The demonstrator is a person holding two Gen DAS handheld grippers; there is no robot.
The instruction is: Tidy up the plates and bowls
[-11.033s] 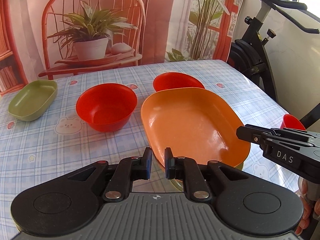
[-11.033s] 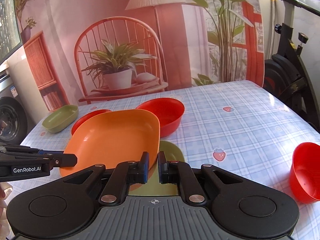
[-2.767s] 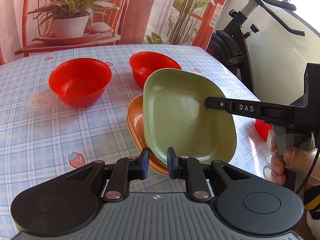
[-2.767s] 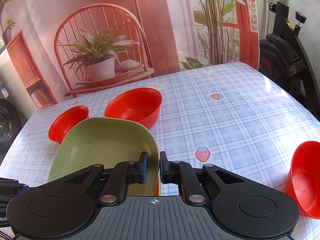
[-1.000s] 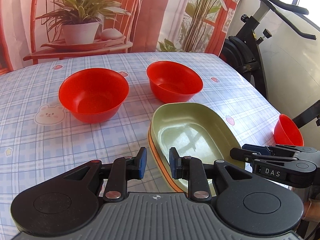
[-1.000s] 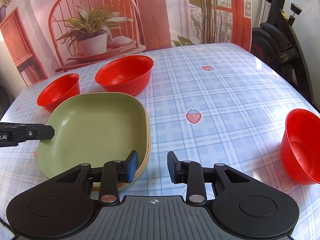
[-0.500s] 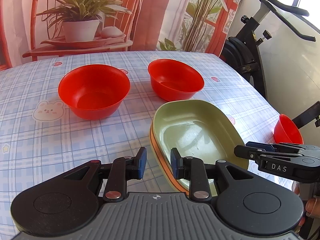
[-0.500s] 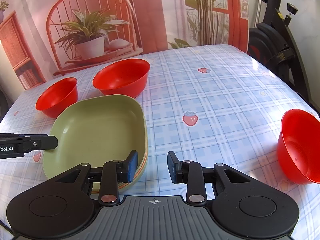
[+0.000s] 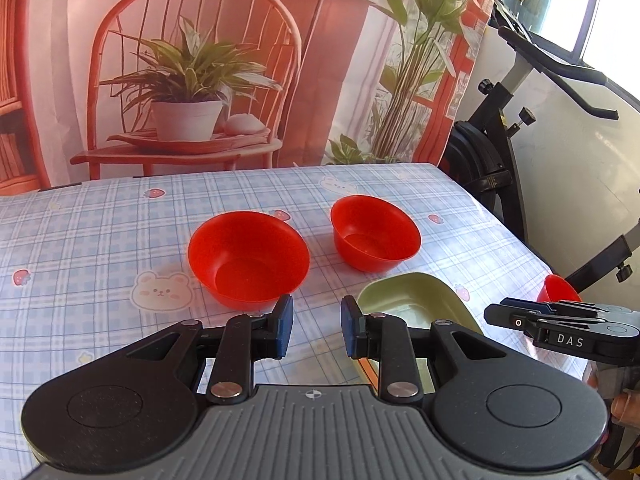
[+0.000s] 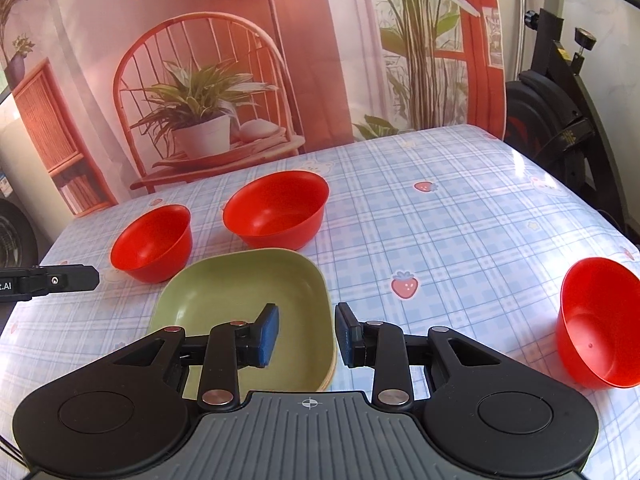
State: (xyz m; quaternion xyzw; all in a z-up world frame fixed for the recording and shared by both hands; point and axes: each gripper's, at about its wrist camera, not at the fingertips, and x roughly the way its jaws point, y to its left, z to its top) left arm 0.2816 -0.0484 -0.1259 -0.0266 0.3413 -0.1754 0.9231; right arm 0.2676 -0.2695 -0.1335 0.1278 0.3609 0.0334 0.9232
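Now both grippers spread, empty: left gripper (image 9: 316,330), right gripper (image 10: 306,334). Green plate (image 10: 240,292) stacked; two red bowls (image 10: 276,208) just behind, third bowl (image 10: 596,316) well right. Nest bowls next; pinch rim squarely.

My left hand-held gripper (image 9: 316,326) hangs with its jaws parted and nothing between them, above the checked worktop (image 9: 80,240). Just beyond its fingers sits a large red bowl (image 9: 248,258), with a smaller red bowl (image 9: 375,233) to its right, the two apart. The green plate (image 9: 416,300) lies stacked on an orange plate (image 9: 366,368) by my right finger, and my right hand-held gripper (image 9: 496,314) reaches in at the right edge in front of a third red bowl (image 9: 556,288).
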